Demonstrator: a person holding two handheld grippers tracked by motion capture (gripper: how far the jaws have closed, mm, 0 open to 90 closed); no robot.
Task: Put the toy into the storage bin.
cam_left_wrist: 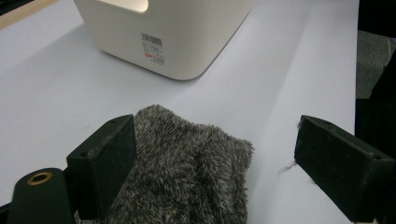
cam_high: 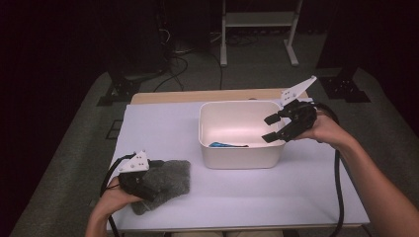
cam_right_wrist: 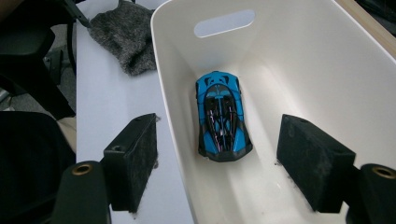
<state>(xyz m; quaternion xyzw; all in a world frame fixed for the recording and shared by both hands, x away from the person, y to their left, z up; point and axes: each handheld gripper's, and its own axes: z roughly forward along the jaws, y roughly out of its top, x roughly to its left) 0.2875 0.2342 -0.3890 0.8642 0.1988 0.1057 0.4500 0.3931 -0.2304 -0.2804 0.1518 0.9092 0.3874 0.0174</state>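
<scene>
Jaws: left gripper [cam_left_wrist: 215, 154] spread wide over grey fuzzy cloth [cam_left_wrist: 187, 168] on table | right gripper [cam_right_wrist: 233, 163] spread above bin [cam_right_wrist: 299, 60] holding blue toy car [cam_right_wrist: 222, 116] | advice: lower left, pinch cloth's centre fold.

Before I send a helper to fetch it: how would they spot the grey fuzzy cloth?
On the white table, look left of the cream bin, at the near corner. The grey fuzzy cloth lies flat there under the open left claw. It is the one soft, shaggy thing; the blue toy car lies inside the bin.
</scene>
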